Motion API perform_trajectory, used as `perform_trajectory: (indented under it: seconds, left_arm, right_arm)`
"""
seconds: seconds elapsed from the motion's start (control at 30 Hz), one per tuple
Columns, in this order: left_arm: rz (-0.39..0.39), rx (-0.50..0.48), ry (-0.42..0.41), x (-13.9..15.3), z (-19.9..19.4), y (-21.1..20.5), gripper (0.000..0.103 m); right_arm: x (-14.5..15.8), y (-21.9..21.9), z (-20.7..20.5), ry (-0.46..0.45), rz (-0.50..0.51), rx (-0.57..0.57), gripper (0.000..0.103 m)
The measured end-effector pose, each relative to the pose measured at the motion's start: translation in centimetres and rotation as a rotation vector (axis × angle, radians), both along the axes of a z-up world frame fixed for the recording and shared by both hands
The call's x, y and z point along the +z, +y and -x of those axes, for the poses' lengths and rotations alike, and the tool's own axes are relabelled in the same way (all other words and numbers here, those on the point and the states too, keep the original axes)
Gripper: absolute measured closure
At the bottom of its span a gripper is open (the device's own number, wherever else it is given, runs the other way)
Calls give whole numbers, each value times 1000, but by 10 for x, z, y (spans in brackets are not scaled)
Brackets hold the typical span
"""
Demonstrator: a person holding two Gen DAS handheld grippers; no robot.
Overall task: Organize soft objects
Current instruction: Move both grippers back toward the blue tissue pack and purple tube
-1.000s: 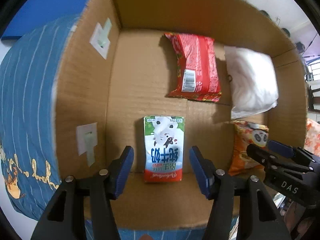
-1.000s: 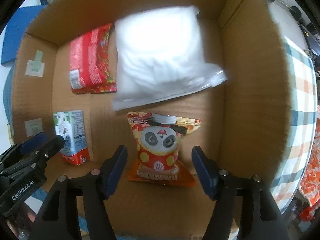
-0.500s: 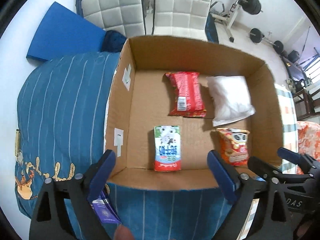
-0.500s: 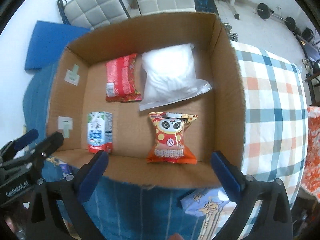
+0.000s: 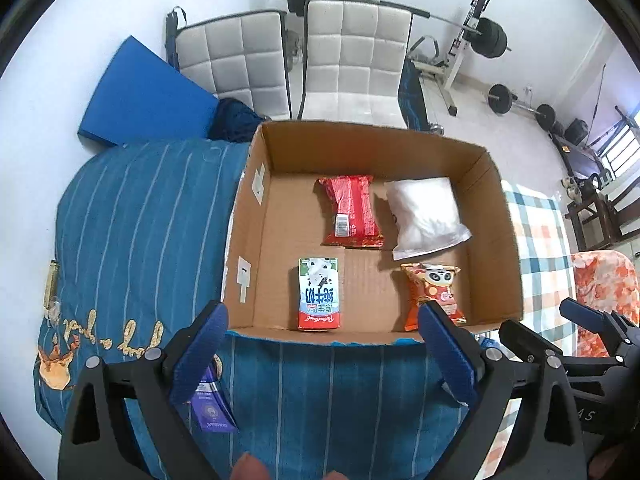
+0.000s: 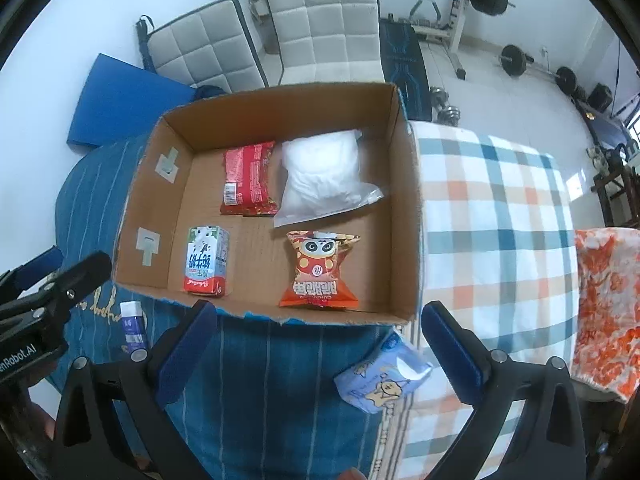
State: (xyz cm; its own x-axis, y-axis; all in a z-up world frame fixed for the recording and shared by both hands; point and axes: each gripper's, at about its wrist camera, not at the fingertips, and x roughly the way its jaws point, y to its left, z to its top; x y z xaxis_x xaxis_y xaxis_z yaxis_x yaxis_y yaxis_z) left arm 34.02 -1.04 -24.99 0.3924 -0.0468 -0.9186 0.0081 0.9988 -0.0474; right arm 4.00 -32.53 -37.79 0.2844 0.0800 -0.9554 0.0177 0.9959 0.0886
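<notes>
An open cardboard box [image 5: 248,240] [image 6: 404,208] sits on the bed. Inside lie a milk carton [image 5: 319,294] [image 6: 206,260], a red snack pack [image 5: 352,210] [image 6: 248,178], a white pillow bag [image 5: 426,216] [image 6: 322,174] and an orange panda snack bag [image 5: 434,292] [image 6: 318,270]. My left gripper [image 5: 324,360] is open and empty, above the bed in front of the box. My right gripper [image 6: 316,354] is open and empty, also in front of the box. A blue tissue pack [image 6: 382,378] lies on the bed near the right gripper. A small purple pack [image 5: 210,408] [image 6: 132,328] lies near the left gripper.
The bed has a blue striped cover [image 5: 132,240] on the left and a plaid cover [image 6: 496,232] on the right. An orange patterned cloth [image 6: 604,312] lies at far right. White chairs [image 5: 352,60], a blue mat [image 5: 144,96] and gym weights [image 5: 488,38] stand behind.
Both grippers have pulled back and up out of the box, leaving the milk carton and the panda bag inside. The whole box and room behind now show.
</notes>
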Motion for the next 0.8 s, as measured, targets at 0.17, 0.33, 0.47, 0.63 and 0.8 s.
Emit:
perform_trajectory:
  seconds: [0.17, 0.33, 0.47, 0.63, 0.8]
  left_arm:
    - [-22, 6, -46, 18, 19, -4, 6]
    - [-26, 17, -95, 36, 37, -3, 6]
    - [-29, 30, -130, 48, 47, -1, 6]
    - [-42, 52, -126, 45, 54, 10, 6]
    - [-60, 116, -64, 14, 62, 33, 6]
  right_arm:
    - [19, -4, 19, -32, -20, 2, 0]
    - [38, -4, 37, -74, -36, 4, 0]
    - [47, -4, 46, -97, -44, 9, 0]
    - [31, -18, 48, -54, 7, 6, 0]
    - [-32, -46, 52, 124, 54, -37, 0]
